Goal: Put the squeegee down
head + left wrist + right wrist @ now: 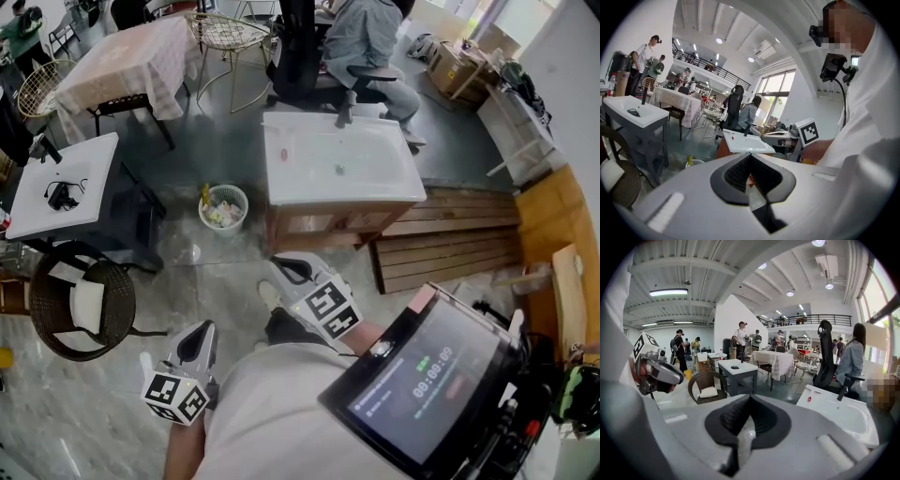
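No squeegee shows in any view. In the head view my left gripper (194, 339) hangs low at the left with its jaws closed together and nothing between them. My right gripper (289, 269) is held higher, in the middle, pointing toward a white sink basin (319, 178) on a wooden cabinet; it is shut and empty too. The left gripper view shows the left gripper (751, 158) with its dark pads meeting, and the basin (745, 142) beyond. The right gripper view shows the right gripper (749, 400) with its pads pressed together, and the basin (836, 416) at the right.
A small waste basket (223, 207) stands left of the sink cabinet. A wicker chair (80, 302) and a white table (67, 178) are at the left. Wooden pallets (450, 246) lie right of the cabinet. A person sits in an office chair (367, 49) behind the sink.
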Demonstrator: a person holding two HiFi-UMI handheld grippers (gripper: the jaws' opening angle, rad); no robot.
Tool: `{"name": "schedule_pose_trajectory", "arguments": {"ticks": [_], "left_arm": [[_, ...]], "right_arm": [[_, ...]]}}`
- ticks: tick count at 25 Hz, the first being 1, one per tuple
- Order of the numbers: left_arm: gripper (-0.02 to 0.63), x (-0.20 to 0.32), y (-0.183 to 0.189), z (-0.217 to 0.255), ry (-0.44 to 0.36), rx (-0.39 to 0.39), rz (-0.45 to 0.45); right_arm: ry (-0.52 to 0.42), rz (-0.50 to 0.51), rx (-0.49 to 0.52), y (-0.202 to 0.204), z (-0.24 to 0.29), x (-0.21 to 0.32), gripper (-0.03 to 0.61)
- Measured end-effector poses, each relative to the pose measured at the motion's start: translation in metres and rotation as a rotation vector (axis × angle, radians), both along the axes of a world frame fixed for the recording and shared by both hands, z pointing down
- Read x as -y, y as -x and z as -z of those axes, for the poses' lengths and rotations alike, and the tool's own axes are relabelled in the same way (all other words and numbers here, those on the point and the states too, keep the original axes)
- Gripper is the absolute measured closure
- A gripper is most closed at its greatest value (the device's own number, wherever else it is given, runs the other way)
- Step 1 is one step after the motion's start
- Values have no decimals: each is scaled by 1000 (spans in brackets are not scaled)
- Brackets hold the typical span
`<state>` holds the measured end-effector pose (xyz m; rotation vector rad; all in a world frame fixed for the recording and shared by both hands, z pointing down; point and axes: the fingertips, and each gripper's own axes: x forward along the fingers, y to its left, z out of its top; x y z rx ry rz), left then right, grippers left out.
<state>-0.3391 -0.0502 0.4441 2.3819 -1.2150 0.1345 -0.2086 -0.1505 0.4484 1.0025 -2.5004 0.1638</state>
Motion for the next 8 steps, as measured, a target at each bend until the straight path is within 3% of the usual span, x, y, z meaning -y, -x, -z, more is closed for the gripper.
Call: {"name": "schedule_pose_trajectory", "arguments": {"ticks": [8], "left_arm": [[606,14,0,-7,5,3,2]], "right_arm": [[-1,0,-5,1,-8,18,577]]}}
